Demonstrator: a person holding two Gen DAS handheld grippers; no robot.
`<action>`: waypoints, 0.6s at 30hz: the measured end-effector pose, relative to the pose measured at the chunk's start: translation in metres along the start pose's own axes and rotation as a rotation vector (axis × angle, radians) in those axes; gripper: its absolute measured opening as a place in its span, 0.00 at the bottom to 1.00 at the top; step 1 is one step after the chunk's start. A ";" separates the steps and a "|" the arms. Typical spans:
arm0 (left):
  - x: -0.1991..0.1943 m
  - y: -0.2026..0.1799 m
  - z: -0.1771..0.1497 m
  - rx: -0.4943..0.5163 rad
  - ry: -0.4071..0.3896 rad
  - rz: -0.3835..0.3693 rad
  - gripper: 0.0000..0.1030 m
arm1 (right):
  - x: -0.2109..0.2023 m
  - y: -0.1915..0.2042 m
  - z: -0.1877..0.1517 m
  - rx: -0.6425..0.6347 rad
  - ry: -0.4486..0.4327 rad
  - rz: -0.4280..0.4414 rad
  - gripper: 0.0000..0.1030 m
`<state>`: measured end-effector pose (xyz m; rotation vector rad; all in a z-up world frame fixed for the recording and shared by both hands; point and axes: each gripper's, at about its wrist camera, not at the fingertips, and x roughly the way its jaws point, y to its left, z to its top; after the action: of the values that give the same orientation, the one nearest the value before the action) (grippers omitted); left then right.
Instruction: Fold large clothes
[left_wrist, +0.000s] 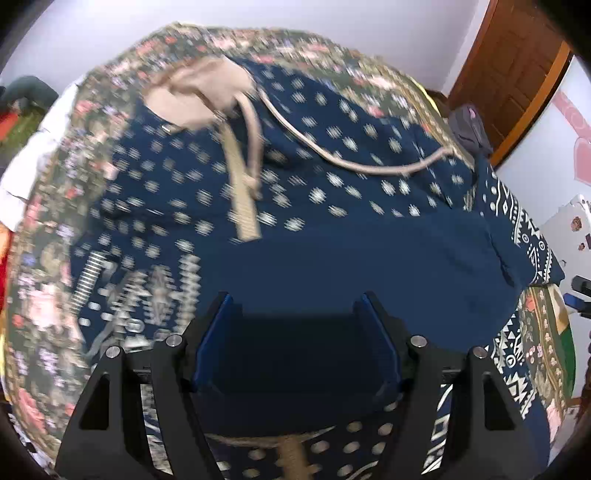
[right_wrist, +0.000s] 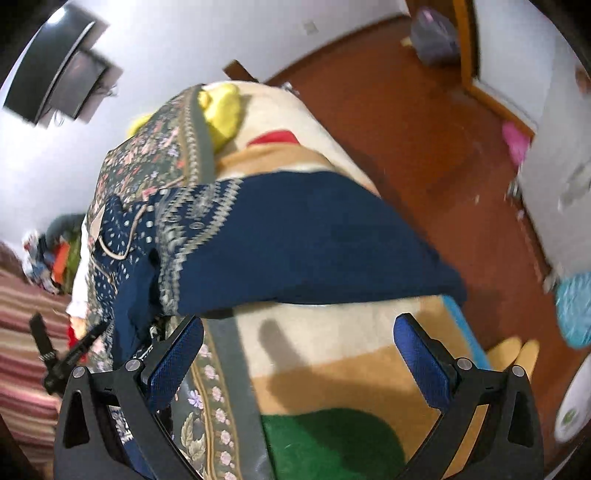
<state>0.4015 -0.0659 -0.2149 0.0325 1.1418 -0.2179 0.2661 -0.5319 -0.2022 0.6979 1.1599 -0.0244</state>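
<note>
Left wrist view is showing the navy garment (left_wrist: 332, 206) lying part-folded on the bed (left_wrist: 40, 306); further folds are remaining. Left gripper (left_wrist: 295, 314) and right gripper (right_wrist: 299, 332) are both standing open, gripping nothing.

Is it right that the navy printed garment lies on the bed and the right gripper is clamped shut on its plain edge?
Not quite: the right wrist view shows the right gripper open and empty, over bare blanket. The navy garment does lie on the bed.

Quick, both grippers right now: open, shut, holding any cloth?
Left gripper: open, nothing gripped, above the navy blue printed garment.
Right gripper: open wide, empty, over the cream and tan blanket.
</note>
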 end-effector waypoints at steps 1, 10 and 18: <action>0.006 -0.004 0.000 -0.002 0.016 -0.008 0.68 | 0.005 -0.005 0.004 0.020 0.018 0.025 1.00; 0.024 -0.016 0.003 -0.012 0.014 -0.005 0.74 | 0.043 -0.022 0.036 0.146 0.017 0.045 0.86; 0.024 -0.015 0.004 -0.012 -0.001 -0.007 0.74 | 0.043 -0.003 0.056 0.023 -0.151 -0.136 0.22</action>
<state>0.4117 -0.0848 -0.2339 0.0174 1.1418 -0.2170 0.3302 -0.5491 -0.2281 0.6260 1.0619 -0.2024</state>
